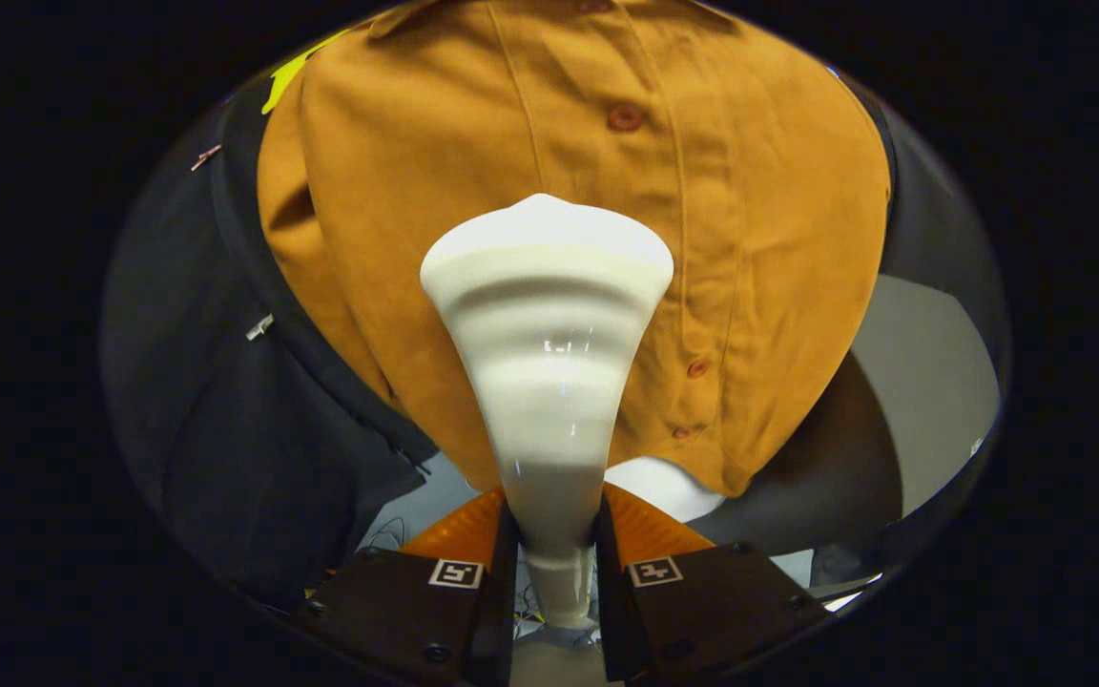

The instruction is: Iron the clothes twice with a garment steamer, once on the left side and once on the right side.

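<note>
A white garment steamer (pixel 549 363) stands upright between my fingers, its narrow handle clamped by the gripper (pixel 554 534) and its wide head flaring up ahead of them. Right behind the head hangs a mustard-brown button shirt (pixel 750 219) with a row of brown buttons (pixel 624 117) down its placket. The steamer head sits close to the shirt, just left of the button row, at mid height of the front. I cannot tell whether it touches the cloth.
A dark garment (pixel 225 401) hangs to the left of the shirt, partly tucked behind it. A white rounded form (pixel 664 487) shows under the shirt's hem. Pale floor or wall (pixel 931 401) lies to the right. Cables (pixel 397 530) trail below.
</note>
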A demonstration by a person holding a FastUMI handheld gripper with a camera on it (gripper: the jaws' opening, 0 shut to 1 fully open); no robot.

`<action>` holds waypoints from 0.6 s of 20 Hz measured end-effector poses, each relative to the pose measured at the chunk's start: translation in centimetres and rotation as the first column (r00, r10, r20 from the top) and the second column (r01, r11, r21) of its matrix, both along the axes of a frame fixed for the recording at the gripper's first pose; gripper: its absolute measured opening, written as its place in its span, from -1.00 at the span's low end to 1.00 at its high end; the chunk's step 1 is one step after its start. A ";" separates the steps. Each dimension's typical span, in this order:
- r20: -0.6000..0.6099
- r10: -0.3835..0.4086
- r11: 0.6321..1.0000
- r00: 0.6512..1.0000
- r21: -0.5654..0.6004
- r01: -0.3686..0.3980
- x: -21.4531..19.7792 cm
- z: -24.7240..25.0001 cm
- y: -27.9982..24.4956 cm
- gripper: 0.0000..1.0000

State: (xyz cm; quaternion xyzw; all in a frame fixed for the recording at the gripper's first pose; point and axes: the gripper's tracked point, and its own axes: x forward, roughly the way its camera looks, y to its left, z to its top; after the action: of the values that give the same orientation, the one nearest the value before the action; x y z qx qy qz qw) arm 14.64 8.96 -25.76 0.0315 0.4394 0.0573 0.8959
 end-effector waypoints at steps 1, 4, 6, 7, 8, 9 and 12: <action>0.033 -0.003 1.000 0.999 0.001 0.003 0.4 1.4 -0.5 -0.20; 0.117 -0.018 1.000 0.993 0.002 0.018 1.2 5.0 -1.6 -0.20; 0.163 -0.031 1.000 0.986 0.002 0.031 1.8 7.1 -3.2 -0.20; 0.187 -0.040 0.999 0.981 0.002 0.040 2.2 8.1 -3.7 -0.20; 0.212 -0.049 0.999 0.976 0.006 0.048 2.5 9.0 -4.4 -0.20; 0.234 -0.057 0.998 0.970 0.013 0.055 2.5 10.0 -5.1 -0.20; 0.303 -0.075 0.997 0.950 0.020 0.072 2.1 11.9 -7.8 -0.20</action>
State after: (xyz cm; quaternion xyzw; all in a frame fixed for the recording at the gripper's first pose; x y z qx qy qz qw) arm 16.72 1.13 -13.87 0.0426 0.2950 0.0299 0.9541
